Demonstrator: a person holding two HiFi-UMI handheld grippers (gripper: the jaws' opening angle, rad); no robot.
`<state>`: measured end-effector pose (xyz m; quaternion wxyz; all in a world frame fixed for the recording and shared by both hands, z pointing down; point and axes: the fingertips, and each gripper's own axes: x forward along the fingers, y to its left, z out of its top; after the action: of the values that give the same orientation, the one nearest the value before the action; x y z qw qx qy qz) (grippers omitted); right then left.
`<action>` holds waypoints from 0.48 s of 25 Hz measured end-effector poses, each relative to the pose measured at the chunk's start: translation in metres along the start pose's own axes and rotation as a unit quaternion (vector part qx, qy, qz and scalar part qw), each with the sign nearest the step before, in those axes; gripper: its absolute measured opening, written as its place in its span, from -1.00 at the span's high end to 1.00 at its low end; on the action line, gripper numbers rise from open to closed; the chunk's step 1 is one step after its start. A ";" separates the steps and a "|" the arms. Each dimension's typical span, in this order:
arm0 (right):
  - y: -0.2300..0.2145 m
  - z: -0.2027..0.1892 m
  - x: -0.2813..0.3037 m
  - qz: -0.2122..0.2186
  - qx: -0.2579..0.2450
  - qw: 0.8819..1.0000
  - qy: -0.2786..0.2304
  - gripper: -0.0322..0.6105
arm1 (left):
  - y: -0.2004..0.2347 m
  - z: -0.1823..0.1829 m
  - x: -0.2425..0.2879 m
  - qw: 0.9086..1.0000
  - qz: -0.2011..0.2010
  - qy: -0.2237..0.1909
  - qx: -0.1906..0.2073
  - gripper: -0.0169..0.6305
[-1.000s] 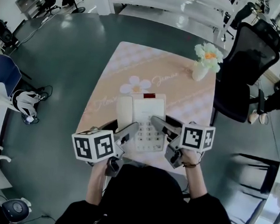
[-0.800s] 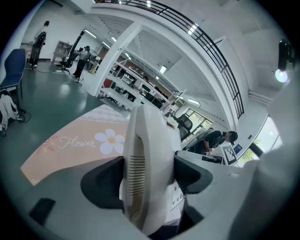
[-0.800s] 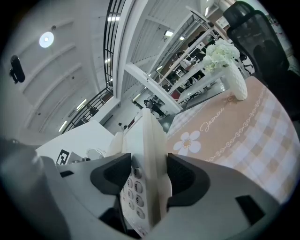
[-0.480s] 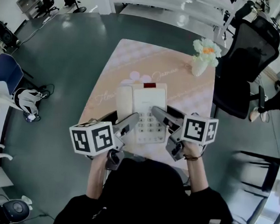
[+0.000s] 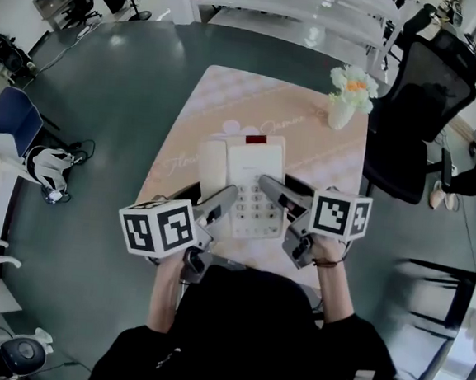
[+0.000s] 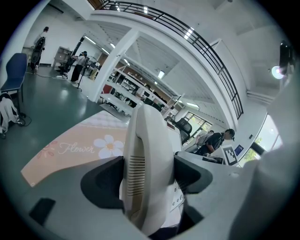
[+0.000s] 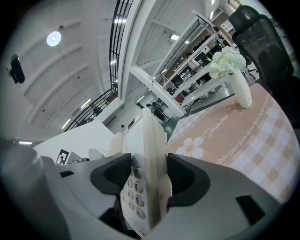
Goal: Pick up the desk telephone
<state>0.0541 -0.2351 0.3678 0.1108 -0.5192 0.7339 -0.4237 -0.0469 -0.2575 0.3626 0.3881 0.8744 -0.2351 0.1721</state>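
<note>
Pink, flower-printed cloth covers the small table [image 5: 194,123], which stands on a dark green floor in an open office; a white vase of flowers [image 5: 342,111] sits at its far right corner, with a black office chair [image 5: 420,102] just beyond the vase. The desk telephone [image 5: 255,166] is on the person's side of the vase and to its left, well apart from it. Both claws are already on it. The left gripper [image 5: 223,200] is clamped across the handset [image 6: 147,154], which fills the gap between its two dark pads. The right gripper [image 5: 272,192], the nearer of the two to the vase, is closed on the edge of the phone's body beside the keypad [image 7: 133,190]. So reach and grasp look done, and the task seems to stand at the lift itself. Whether the base has left the cloth cannot be told for sure. What remains, by my reading, is to raise both sides together so the handset stays seated in its cradle.
</note>
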 end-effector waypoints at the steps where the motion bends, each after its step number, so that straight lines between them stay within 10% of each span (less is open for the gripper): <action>1: -0.001 0.000 0.000 -0.003 -0.001 1.000 0.000 0.21 | 0.001 -0.001 0.000 1.000 0.001 0.001 -0.001 -0.06; 12: -0.001 -0.002 0.004 0.007 -0.002 1.000 0.001 0.21 | 0.003 -0.002 0.003 1.000 -0.003 -0.002 -0.002 -0.05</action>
<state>0.0516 -0.2372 0.3707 0.1119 -0.5140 0.7383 -0.4220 -0.0462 -0.2588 0.3675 0.3897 0.8748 -0.2335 0.1683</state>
